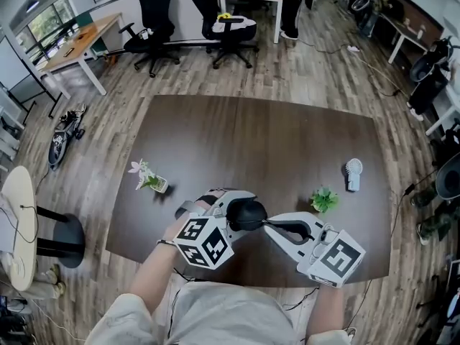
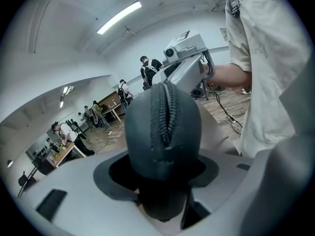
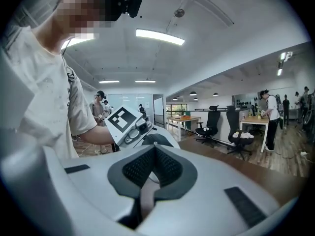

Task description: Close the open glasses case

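A dark grey zipped glasses case (image 1: 249, 215) hangs above the near edge of the brown table (image 1: 251, 142). My left gripper (image 1: 240, 208) is shut on it, one jaw on each side. In the left gripper view the case (image 2: 162, 132) fills the gap between the jaws, its zipper seam running up the middle towards the camera. My right gripper (image 1: 268, 223) points left, and its shut tips rest against the case's right end. In the right gripper view the pads (image 3: 167, 168) meet; whether they pinch a zipper pull is hidden. The left gripper's marker cube (image 3: 122, 120) shows just beyond.
On the table stand a small flowering plant (image 1: 149, 180) at the left, a green potted plant (image 1: 324, 198) and a white mini fan (image 1: 353, 173) at the right. A round stool (image 1: 65, 239) is left of the table, and office chairs (image 1: 154, 20) stand behind it.
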